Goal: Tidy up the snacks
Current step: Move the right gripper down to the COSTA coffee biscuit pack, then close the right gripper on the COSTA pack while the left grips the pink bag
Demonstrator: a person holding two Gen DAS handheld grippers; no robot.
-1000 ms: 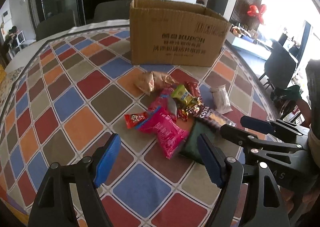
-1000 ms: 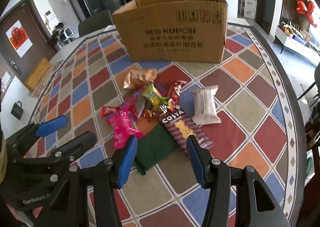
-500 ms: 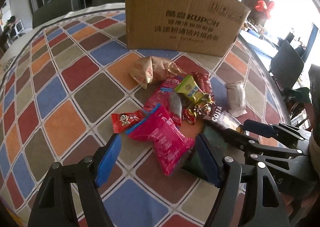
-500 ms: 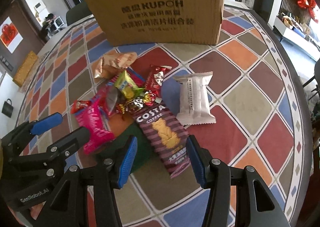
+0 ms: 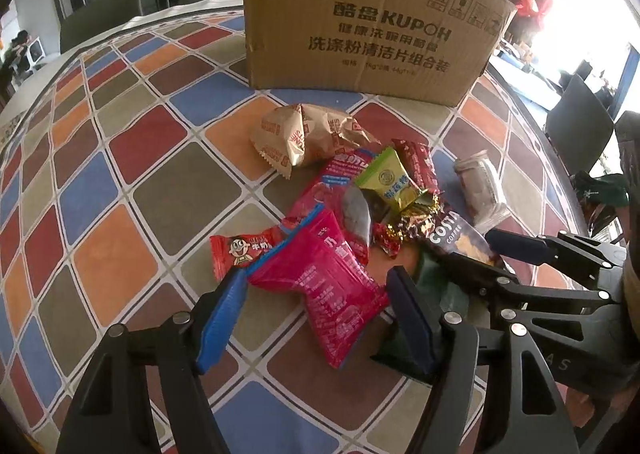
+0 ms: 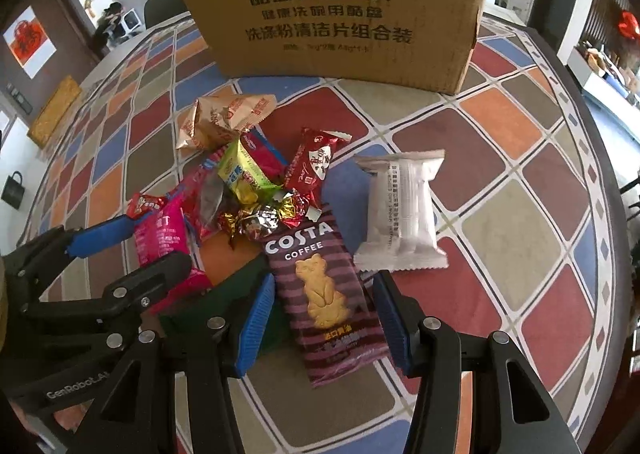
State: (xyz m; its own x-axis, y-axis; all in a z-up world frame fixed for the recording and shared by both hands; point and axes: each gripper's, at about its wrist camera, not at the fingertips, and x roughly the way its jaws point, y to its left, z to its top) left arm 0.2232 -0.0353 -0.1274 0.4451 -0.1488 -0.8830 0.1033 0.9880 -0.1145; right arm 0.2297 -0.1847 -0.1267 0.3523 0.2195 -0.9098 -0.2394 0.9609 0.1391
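A: Snacks (image 6: 256,189), heaped mid-table, cardboard box (image 6: 332,9) at twelve o'clock.

B: Left gripper (image 5: 316,318): jaws closing, pink packet (image 5: 324,286) between, unpinched. Right gripper (image 6: 324,318): released, straddling Costa packet (image 6: 324,294). I'd centre pads before clenching.

A: Surface?

B: Chequered tablecloth (image 5: 120,197); chairs, glass doors beyond.

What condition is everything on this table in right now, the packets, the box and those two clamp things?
Cardboard box: upright behind the pile; its top is out of view.
Pink packet: sealed, flat, between the left gripper's fingers.
Costa packet: sealed, flat, between the right gripper's fingers.
White packet: sealed, lying apart from the pile.
Tan packet: puffed, crumpled.
Left gripper: closing, not yet pressing.
Right gripper: open, astride the packet.
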